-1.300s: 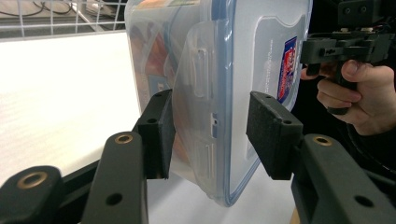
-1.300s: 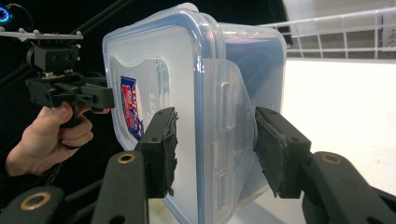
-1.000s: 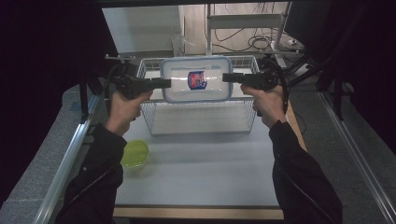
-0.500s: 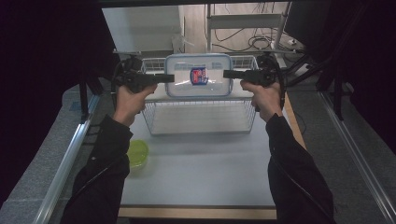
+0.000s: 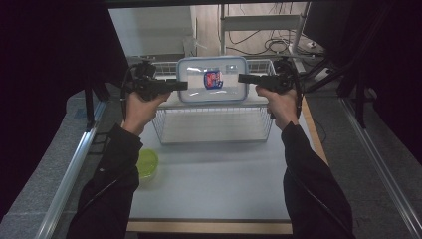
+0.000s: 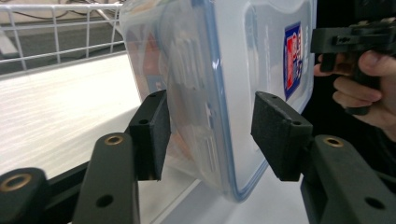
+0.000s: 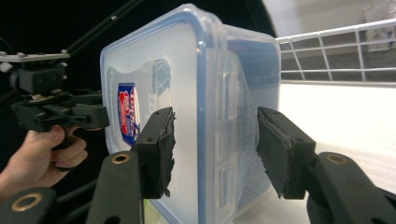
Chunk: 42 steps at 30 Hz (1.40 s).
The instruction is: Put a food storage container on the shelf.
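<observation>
— Over the wire basket (image 5: 214,124) on the counter (image 5: 209,184), what is held?
— A lidded plastic container (image 5: 213,79); its ends are straddled by the spread fingers of the left gripper (image 5: 182,85) and the right gripper (image 5: 243,78), neither visibly touching it.

Red-and-blue label (image 5: 212,78) sitting on lid of clear container (image 5: 212,92); also showing in left gripper view (image 6: 293,60) and right gripper view (image 7: 128,113); its print staying too blurred for reading

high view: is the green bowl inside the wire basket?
No, the green bowl sits on the table outside the wire basket, near the person's left sleeve.
</observation>
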{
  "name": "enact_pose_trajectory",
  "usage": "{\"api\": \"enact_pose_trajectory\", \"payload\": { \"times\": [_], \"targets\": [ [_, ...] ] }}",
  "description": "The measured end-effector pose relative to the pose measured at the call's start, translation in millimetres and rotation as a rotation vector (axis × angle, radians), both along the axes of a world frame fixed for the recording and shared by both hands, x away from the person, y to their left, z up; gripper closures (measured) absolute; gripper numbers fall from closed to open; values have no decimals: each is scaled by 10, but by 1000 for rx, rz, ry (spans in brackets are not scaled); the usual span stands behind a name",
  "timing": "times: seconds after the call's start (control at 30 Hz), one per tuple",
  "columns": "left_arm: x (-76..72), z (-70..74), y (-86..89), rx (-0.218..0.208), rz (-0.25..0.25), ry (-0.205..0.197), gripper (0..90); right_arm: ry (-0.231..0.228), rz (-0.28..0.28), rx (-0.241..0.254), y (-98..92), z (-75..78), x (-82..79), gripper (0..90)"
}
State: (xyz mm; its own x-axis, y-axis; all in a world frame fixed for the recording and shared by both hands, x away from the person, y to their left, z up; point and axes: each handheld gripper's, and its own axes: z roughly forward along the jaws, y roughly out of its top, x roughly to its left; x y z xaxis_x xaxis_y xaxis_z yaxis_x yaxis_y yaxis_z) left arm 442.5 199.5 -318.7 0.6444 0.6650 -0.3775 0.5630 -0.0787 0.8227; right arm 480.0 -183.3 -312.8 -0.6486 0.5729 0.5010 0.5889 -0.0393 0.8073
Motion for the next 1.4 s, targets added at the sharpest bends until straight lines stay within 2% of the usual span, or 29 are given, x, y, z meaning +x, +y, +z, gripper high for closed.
{"api": "enact_pose_trajectory", "payload": {
  "times": [0.07, 0.1, 0.17, 0.2, 0.23, 0.27, 0.3, 0.43, 0.57, 0.6, 0.63, 0.7, 0.73, 0.8, 0.83, 0.87, 0.9, 0.93, 0.97, 1.0, 1.03, 1.07, 1.1, 1.13, 1.17, 1.2, 1.27, 1.4],
  "targets": [
    [12, -20, -1, 9, 1, 3, 448, 2, -6, -13, 9, 4, -6, 468],
    [19, -32, -5, 5, -4, 3, 474, -8, -8, -19, 14, 0, -3, 462],
    [32, -48, -44, 33, 10, 6, 457, -5, -16, -36, 34, -7, -3, 431],
    [40, -59, -50, 16, 24, 8, 427, 4, -26, -45, 46, -17, 4, 411],
    [40, -59, -50, 16, 24, 8, 429, 4, -26, -45, 46, -17, 4, 411],
    [64, -90, -41, -20, 19, 23, 423, 17, -28, -15, 34, -49, 35, 413],
    [69, -103, -38, -34, 20, 24, 421, 20, -28, -2, 26, -60, 50, 415],
    [73, -116, -30, -48, 23, 24, 420, 29, -34, 12, 21, -67, 87, 417],
    [77, -116, -49, -66, 50, -1, 352, 2, -78, -25, 53, -40, 102, 404],
    [78, -115, -53, -74, 56, -10, 330, -29, -103, -80, 82, -29, 97, 401],
    [76, -107, -72, -51, 65, -27, 309, -45, -111, -110, 99, -28, 94, 379],
    [69, -103, -82, -37, 70, -39, 255, -53, -119, -110, 104, -25, 86, 379],
    [29, -82, -86, -13, 84, -69, 254, -65, -128, -134, 107, -17, 70, 378],
    [0, -69, -78, 2, 88, -85, 251, -80, -130, -141, 102, -10, 53, 378],
    [-37, -54, -67, 20, 93, -106, 248, -96, -134, -148, 88, 5, 26, 380],
    [-148, -24, -48, 57, 100, -149, 256, -136, -132, -163, 54, 41, -49, 410],
    [-148, -24, -48, 57, 100, -149, 270, -136, -132, -163, 54, 41, -49, 410],
    [-291, -5, -22, 99, 112, -209, 299, -183, -118, -190, 6, 81, -160, 493],
    [-291, -5, -22, 99, 112, -209, 346, -183, -118, -190, 6, 81, -160, 493],
    [-365, -6, -13, 109, 115, -233, 404, -224, -108, -214, -32, 93, -289, 588],
    [-434, -17, -8, 114, 114, -250, 404, -224, -108, -214, -32, 93, -289, 588],
    [-536, -69, -23, 115, 90, -261, 559, -239, -77, -230, -39, 55, -396, 697],
    [-536, -69, -23, 115, 90, -261, 632, -239, -77, -230, -39, 55, -396, 697],
    [-572, -143, -85, 145, 64, -242, 699, -236, -41, -253, 1, -19, -473, 784],
    [-572, -143, -85, 145, 64, -242, 752, -236, -41, -253, 1, -19, -473, 784],
    [-570, -178, -123, 162, 52, -238, 752, -237, -22, -270, 33, -63, -493, 820],
    [-513, -240, -224, 180, 37, -222, 823, -225, 10, -316, 143, -177, -504, 880],
    [-433, -246, -275, 182, 52, -216, 834, -212, 11, -329, 205, -225, -455, 887]
  ]
}}
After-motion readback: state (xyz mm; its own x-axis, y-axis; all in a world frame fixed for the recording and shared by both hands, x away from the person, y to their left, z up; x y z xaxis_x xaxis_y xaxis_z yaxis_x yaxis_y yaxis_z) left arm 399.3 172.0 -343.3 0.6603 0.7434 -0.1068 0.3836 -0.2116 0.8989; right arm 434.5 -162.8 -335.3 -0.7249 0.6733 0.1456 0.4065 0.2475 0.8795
